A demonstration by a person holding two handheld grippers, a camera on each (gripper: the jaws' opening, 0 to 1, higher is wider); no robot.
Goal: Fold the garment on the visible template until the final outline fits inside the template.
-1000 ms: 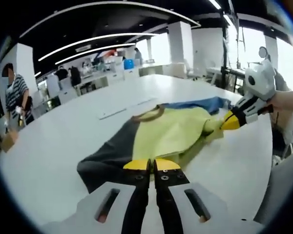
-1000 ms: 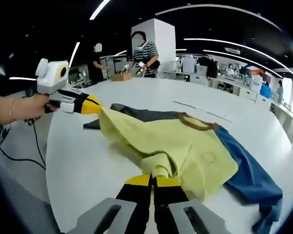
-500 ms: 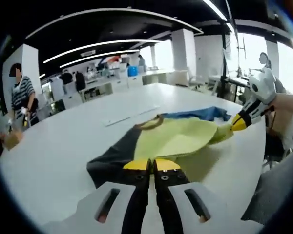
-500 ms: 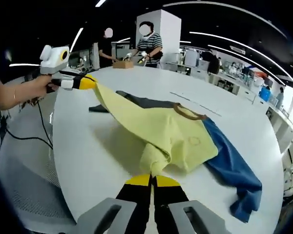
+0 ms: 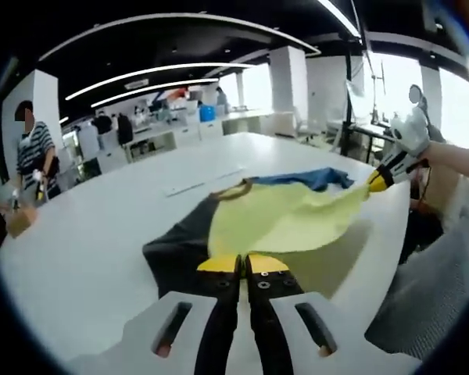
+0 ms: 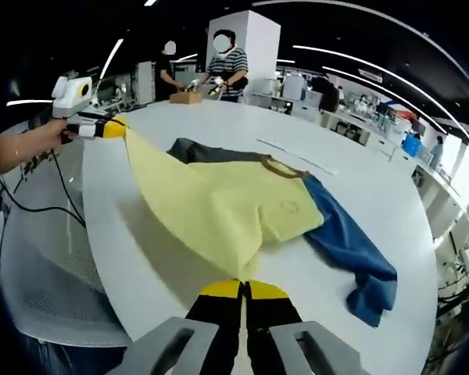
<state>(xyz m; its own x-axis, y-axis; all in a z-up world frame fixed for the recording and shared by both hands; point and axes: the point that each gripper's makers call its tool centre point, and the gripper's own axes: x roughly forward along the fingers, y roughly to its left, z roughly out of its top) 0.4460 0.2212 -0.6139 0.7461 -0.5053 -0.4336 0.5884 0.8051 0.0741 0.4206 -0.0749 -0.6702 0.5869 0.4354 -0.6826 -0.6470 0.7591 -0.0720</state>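
You held garment hem stretched between clenched left claw and right claw; collar and sleeves lay far on desk, beyond both claws.

Both grippers (left, right) have jaws closed.

We read this as an open-plan office or lab: long white tables, ceiling light strips, white columns, cluttered workbenches.
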